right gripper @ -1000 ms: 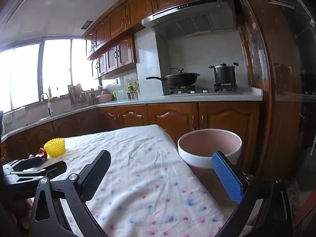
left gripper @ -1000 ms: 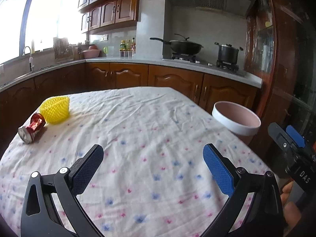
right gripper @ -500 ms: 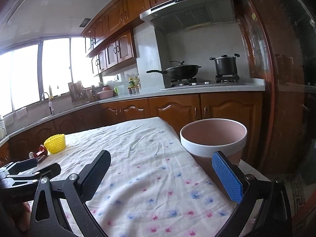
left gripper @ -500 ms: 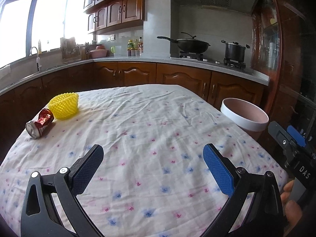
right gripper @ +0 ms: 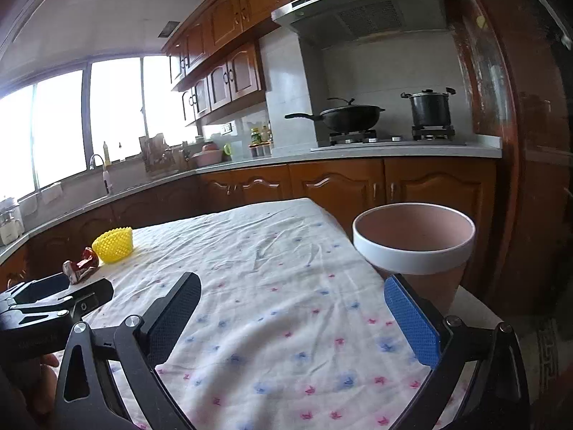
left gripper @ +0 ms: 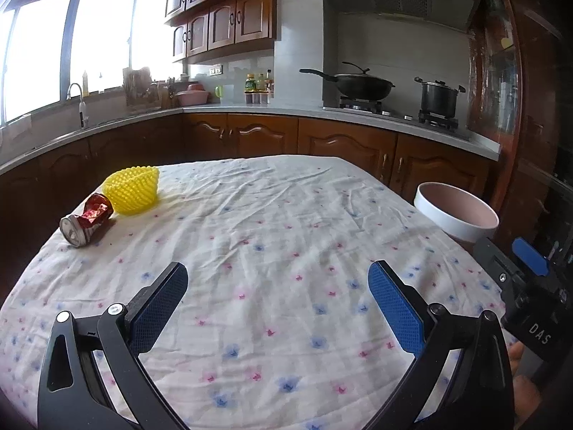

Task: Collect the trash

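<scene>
A crushed red can [left gripper: 87,219] lies on its side at the table's far left, touching a yellow foam net [left gripper: 132,189]; both also show in the right wrist view, the can [right gripper: 80,264] and the net [right gripper: 113,244]. A pink bin with a white rim [left gripper: 456,215] stands off the table's right edge, close in the right wrist view [right gripper: 415,240]. My left gripper [left gripper: 277,299] is open and empty above the flowered cloth. My right gripper [right gripper: 292,310] is open and empty over the table's near right, next to the bin.
The table is covered by a white flowered cloth [left gripper: 268,236]. Kitchen counters with a wok [left gripper: 358,84] and a pot [left gripper: 438,98] run behind. A dark wooden frame [right gripper: 501,143] stands at the right. The left gripper shows in the right wrist view [right gripper: 53,304].
Both views have tilted up and shifted slightly; the can and net now sit a little farther right in the left wrist view. Both grippers stay open and empty.
</scene>
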Demonstrator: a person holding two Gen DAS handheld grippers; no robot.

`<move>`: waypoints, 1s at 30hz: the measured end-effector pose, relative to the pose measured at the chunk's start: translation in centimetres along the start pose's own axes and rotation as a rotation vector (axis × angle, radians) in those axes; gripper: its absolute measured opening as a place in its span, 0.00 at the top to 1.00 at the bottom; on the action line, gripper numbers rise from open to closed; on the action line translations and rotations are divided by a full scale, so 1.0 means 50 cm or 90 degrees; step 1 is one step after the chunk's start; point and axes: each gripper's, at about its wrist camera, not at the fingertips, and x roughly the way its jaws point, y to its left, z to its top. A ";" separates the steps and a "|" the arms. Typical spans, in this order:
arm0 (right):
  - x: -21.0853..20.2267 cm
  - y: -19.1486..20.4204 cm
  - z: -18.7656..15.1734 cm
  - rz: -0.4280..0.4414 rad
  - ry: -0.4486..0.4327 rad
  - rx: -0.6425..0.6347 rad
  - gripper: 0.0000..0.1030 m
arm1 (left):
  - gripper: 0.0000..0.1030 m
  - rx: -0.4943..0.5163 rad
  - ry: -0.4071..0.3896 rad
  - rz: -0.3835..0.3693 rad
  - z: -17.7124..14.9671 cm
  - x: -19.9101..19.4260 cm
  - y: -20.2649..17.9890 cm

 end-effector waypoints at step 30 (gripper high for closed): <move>0.015 0.011 -0.003 0.021 0.011 -0.006 0.00 | 0.00 0.006 -0.005 0.011 -0.001 -0.002 0.008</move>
